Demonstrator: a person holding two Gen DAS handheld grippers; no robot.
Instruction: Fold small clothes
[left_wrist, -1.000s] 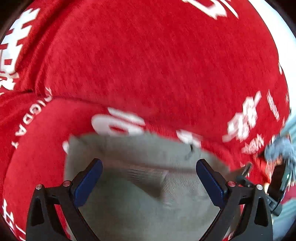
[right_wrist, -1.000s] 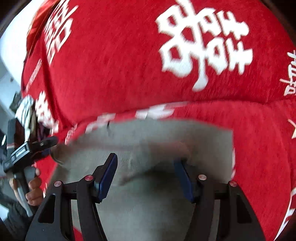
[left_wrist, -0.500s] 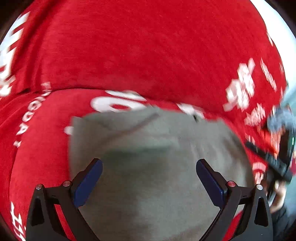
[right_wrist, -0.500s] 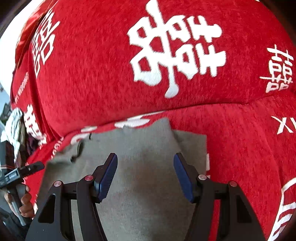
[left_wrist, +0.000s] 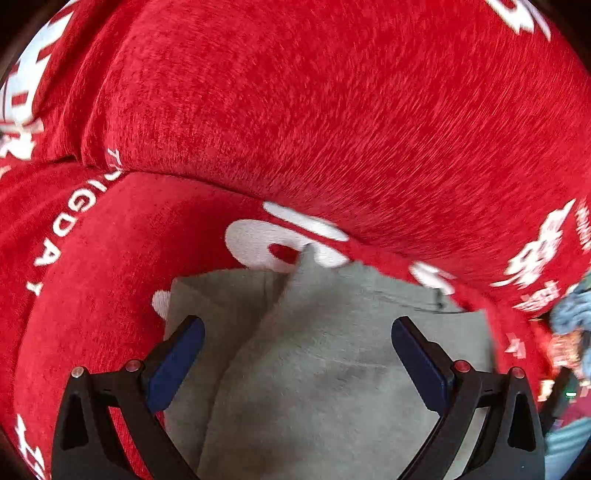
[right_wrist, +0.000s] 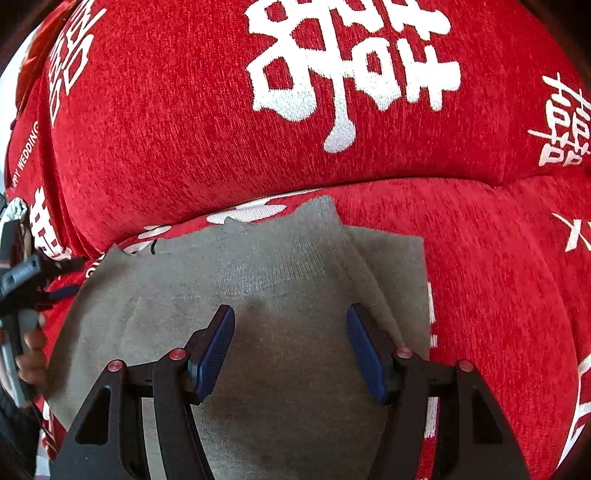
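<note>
A red sofa (right_wrist: 480, 280) with white lettering. On its seat cushion lies a grey garment (right_wrist: 280, 280), folded over itself, close to the backrest (right_wrist: 184, 122).

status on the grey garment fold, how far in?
Done: one layer of the grey garment already lies folded over another, its upper edge peaking toward the red cushion.
In hand: nothing gripped. Left gripper and right gripper are both open above the cloth.
Left: probably more folds; final shape can't be judged, the near part is out of view.
</note>
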